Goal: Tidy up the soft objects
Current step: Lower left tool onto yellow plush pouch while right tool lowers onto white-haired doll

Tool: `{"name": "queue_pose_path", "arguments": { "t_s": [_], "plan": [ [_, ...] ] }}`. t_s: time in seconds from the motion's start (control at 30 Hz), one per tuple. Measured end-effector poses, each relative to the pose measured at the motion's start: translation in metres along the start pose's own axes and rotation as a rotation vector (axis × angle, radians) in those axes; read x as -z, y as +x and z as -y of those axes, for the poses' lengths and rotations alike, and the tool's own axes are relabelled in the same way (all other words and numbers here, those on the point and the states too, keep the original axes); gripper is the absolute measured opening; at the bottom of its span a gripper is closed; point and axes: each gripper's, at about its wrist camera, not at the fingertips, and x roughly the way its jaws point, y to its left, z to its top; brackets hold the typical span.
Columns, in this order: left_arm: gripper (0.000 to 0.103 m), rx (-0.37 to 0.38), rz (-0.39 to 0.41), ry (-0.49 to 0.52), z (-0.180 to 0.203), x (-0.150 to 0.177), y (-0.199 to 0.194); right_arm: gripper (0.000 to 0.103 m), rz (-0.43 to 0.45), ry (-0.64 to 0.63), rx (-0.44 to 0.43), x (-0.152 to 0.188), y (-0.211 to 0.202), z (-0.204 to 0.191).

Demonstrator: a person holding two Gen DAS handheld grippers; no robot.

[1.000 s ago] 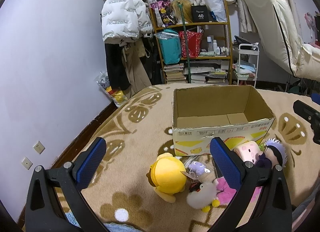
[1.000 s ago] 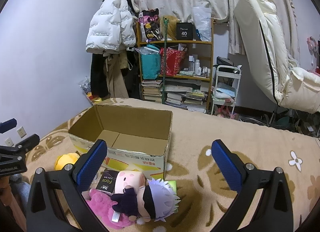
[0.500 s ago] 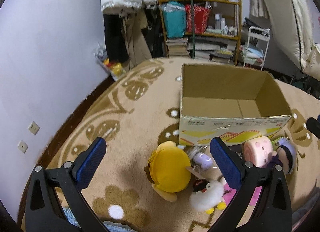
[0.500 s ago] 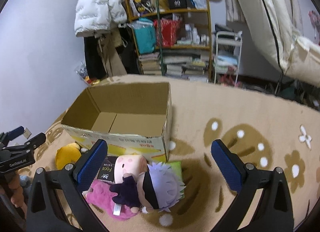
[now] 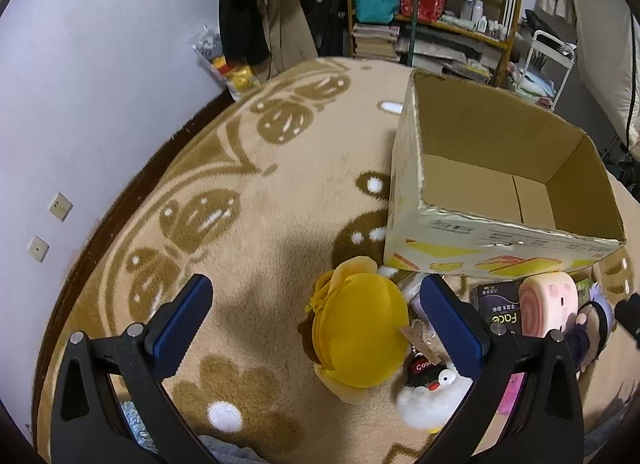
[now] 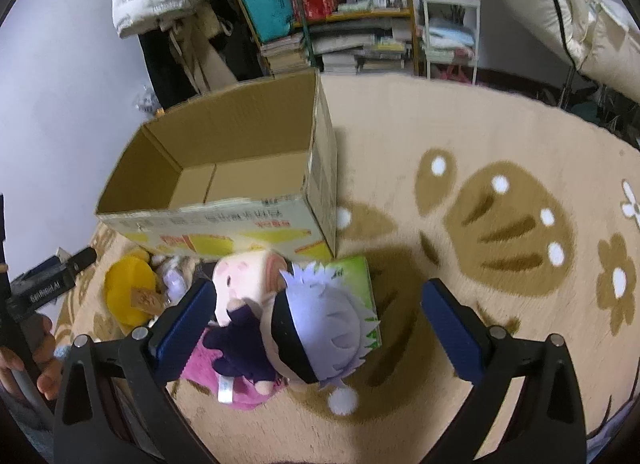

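Patterned blanket (image 5: pixel 260 192), cardboard box (image 5: pixel 472 240), plush toys (image 5: pixel 360 336)

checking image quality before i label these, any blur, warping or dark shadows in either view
Left wrist view: mostly sharp, the cardboard box edges bow from the fisheye, corners are black, and a soft shadow lies on the rug beside the yellow plush. Right wrist view: slightly smeared, most on the rug's brown pattern and the white-haired doll.

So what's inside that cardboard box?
Nothing that shows: the cardboard box is open, with only its bare brown floor and walls in view. The strip of floor just behind its near wall is hidden. The plush toys lie outside, in front.
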Motion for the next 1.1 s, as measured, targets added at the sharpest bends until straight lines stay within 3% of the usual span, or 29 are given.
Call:
{"name": "queue_pose_path", "arguments": {
  "t_s": [0.33, 0.47, 1.1],
  "plan": [
    [0.102, 0.022, -0.131, 0.024, 0.005, 0.002, 0.032, 0.102, -0.12, -0.023, -0.001, 0.006, 0.024, -0.006],
    [0.102, 0.032, -0.152, 0.055, 0.012, 0.006, 0.038, 0.096, -0.153, -0.019, -0.007, 0.008, 0.033, -0.005],
    [0.102, -0.013, -0.239, 0.066, 0.018, 0.015, 0.071, 0.096, -0.178, 0.006, -0.032, 0.007, 0.042, -0.001]
  ]
}}
